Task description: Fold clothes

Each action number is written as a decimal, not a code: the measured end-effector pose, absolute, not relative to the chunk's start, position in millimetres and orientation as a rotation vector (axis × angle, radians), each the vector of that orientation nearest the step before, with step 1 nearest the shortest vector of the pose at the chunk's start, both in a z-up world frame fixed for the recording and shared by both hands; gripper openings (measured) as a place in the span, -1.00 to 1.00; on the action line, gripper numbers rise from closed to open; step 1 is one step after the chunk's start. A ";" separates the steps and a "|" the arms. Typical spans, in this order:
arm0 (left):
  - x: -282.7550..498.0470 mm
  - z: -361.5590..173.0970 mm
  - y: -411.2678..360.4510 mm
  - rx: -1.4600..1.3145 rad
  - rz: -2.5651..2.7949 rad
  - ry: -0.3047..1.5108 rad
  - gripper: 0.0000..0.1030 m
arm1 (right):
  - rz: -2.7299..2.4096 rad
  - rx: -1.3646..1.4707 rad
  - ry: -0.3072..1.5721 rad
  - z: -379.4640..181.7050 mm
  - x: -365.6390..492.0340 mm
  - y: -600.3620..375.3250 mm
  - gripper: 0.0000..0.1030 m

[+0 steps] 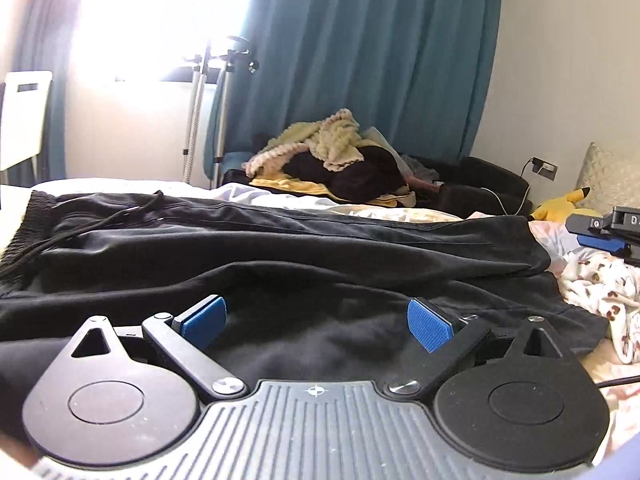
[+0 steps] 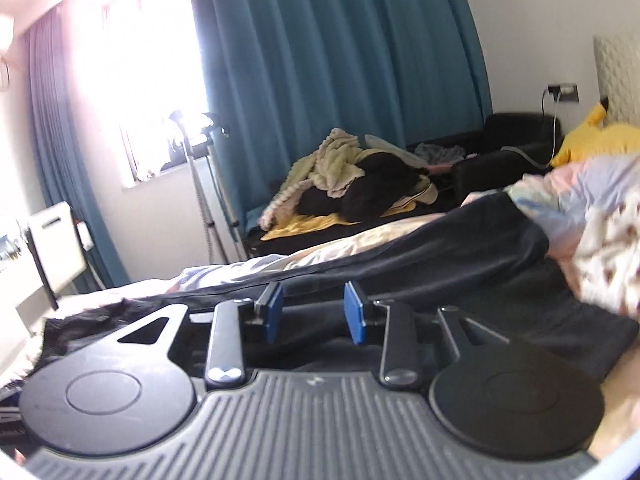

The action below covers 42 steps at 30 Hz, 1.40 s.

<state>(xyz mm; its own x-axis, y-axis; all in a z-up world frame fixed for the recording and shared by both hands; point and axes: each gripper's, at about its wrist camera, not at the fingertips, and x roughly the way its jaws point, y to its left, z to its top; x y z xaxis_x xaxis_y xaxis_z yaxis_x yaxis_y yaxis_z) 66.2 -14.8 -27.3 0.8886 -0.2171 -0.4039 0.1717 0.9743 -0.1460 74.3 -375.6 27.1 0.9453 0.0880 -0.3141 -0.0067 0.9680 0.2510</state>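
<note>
Black drawstring trousers point(image 1: 280, 240) lie spread across the bed, waistband and cord at the left, legs running right. My left gripper point(image 1: 316, 322) hovers low over the near edge of the cloth, its blue pads point(image 1: 204, 318) spread wide with nothing between them. In the right wrist view the same trousers point(image 2: 460, 248) run up to the right. My right gripper point(image 2: 314, 312) is over their near part, jaws a narrower gap apart, holding nothing. The right gripper also shows at the far right of the left wrist view point(image 1: 608, 232), near the trouser hems.
A spotted blanket point(image 1: 600, 288) is bunched at the right beside the hems. A pile of clothes point(image 1: 332, 160) lies beyond the bed before a teal curtain point(image 1: 360, 60). A yellow plush toy point(image 1: 560, 204), a metal stand point(image 1: 196, 120) and a white chair point(image 1: 24, 120) surround the bed.
</note>
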 end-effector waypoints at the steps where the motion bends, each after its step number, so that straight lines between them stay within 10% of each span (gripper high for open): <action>1: 61.8 -26.3 -15.5 -0.100 -0.197 0.424 0.91 | 0.053 0.252 0.331 25.2 69.9 -373.8 -0.25; 29: 68.8 -29.3 -13.4 -0.091 -0.126 0.485 0.91 | 0.075 0.207 0.350 4.4 48.7 -353.9 0.13; 42: 85.0 -3.5 133.1 -0.590 0.169 0.568 0.91 | -0.034 0.657 0.359 -14.5 46.0 -428.2 0.31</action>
<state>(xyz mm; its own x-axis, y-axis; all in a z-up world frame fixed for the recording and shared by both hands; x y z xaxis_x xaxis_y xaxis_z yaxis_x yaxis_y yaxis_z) 85.0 133.1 -3.5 0.8342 -0.0079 -0.5514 -0.3083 0.8224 -0.4781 46.0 -428.2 -14.5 0.9379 0.0821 -0.3371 0.1432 0.7933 0.5917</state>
